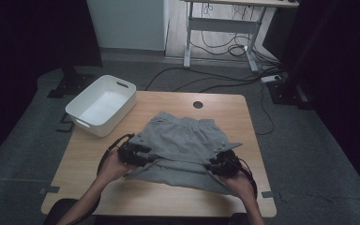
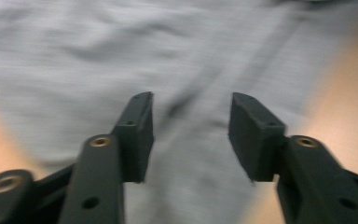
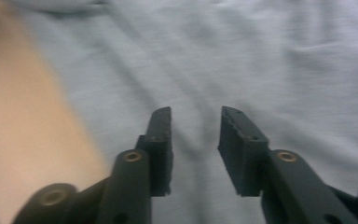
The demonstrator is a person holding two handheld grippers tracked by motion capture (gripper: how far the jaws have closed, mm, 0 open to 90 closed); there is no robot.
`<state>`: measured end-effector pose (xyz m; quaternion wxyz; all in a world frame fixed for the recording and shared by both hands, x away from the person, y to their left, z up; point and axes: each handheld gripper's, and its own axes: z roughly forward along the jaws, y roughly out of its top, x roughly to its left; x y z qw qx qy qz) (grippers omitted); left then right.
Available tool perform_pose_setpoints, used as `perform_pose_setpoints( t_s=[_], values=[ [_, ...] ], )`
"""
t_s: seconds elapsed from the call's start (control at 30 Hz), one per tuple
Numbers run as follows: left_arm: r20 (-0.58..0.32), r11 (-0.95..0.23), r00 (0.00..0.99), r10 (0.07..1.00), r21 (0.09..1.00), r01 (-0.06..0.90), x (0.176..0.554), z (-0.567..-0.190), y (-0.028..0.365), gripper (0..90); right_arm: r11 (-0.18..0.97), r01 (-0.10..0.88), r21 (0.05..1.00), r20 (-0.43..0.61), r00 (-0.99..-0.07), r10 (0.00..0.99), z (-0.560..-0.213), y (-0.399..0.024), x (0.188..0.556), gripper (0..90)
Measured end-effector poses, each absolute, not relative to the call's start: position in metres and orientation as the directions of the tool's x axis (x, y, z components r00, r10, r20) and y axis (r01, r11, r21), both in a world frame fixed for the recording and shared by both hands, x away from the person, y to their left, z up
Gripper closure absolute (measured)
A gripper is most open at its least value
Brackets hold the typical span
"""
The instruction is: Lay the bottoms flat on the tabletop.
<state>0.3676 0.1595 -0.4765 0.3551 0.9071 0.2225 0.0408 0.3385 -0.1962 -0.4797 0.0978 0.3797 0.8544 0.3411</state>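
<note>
Grey floor point(image 1: 309, 154), cables point(image 1: 225, 49), desk frame point(image 1: 220, 26).

Counted on and around the table

One wooden table point(image 1: 98, 187) at mid-frame carries one grey garment point(image 1: 183, 140) and one white bin point(image 1: 90, 123) at its upper left corner, with one dark round hole point(image 1: 198, 104) near its far edge. Two hands come in from the bottom, the left hand point(image 1: 110, 166) and the right hand point(image 1: 241, 183), with two grippers, left gripper point(image 1: 138, 153) and right gripper point(image 1: 218, 165). One desk frame point(image 1: 225, 26) stands at the upper middle.
</note>
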Motion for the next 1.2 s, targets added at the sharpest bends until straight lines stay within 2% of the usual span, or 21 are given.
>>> perform_pose_setpoints(
  t_s=[0.1, 0.17, 0.3, 0.37, 0.47, 0.5, 0.53, 0.63, 0.83, 1.0, 1.1, 1.2],
  values=[
    [-0.123, -0.673, 0.911, 0.394, 0.636, 0.377, 0.354, -0.496, 0.150, 53.3, 0.494, 0.579, 0.648, 0.140, -0.729, 0.671, -0.486, -0.187, 0.324, 68.0],
    [-0.110, -0.691, 0.905, 0.411, 0.610, 0.388, 0.355, -0.510, 0.144, 50.4, 0.517, 0.586, 0.624, 0.150, -0.739, 0.657, -0.502, -0.177, 0.320, 64.8],
    [-0.083, -0.699, 0.885, 0.458, 0.581, 0.417, 0.361, -0.529, 0.142, 45.8, 0.556, 0.593, 0.583, 0.089, -0.726, 0.682, -0.526, -0.168, 0.323, 54.9],
    [-0.083, -0.693, 0.885, 0.458, 0.591, 0.414, 0.360, -0.530, 0.145, 46.0, 0.554, 0.577, 0.601, 0.061, -0.723, 0.688, -0.532, -0.167, 0.324, 56.0],
    [-0.053, -0.719, 0.899, 0.434, 0.582, 0.381, 0.354, -0.529, 0.144, 60.1, 0.571, 0.563, 0.597, 0.044, -0.733, 0.678, -0.531, -0.166, 0.321, 76.4],
    [-0.050, -0.725, 0.902, 0.429, 0.577, 0.376, 0.352, -0.528, 0.144, 68.2, 0.578, 0.557, 0.596, 0.048, -0.743, 0.667, -0.531, -0.165, 0.318, 83.3],
    [-0.047, -0.727, 0.903, 0.427, 0.576, 0.374, 0.350, -0.528, 0.143, 74.0, 0.590, 0.545, 0.595, 0.038, -0.753, 0.657, -0.530, -0.164, 0.315, 86.0],
    [-0.050, -0.725, 0.910, 0.411, 0.587, 0.359, 0.344, -0.523, 0.145, 84.5, 0.604, 0.523, 0.601, 0.014, -0.763, 0.646, -0.528, -0.162, 0.307, 87.4],
    [-0.093, -0.677, 0.925, 0.368, 0.655, 0.335, 0.322, -0.498, 0.162, 85.9, 0.561, 0.502, 0.658, 0.071, -0.783, 0.618, -0.508, -0.171, 0.283, 87.0],
    [-0.171, -0.711, 0.934, 0.315, 0.609, 0.351, 0.298, -0.511, 0.172, 79.4, 0.564, 0.535, 0.628, 0.134, -0.789, 0.599, -0.517, -0.180, 0.261, 81.3],
    [-0.176, -0.699, 0.929, 0.326, 0.617, 0.362, 0.295, -0.513, 0.181, 63.1, 0.569, 0.550, 0.611, 0.129, -0.779, 0.614, -0.520, -0.186, 0.256, 71.1],
    [-0.132, -0.641, 0.904, 0.406, 0.664, 0.385, 0.307, -0.499, 0.191, 49.2, 0.523, 0.558, 0.644, 0.108, -0.743, 0.661, -0.510, -0.196, 0.264, 64.7]
  ],
)
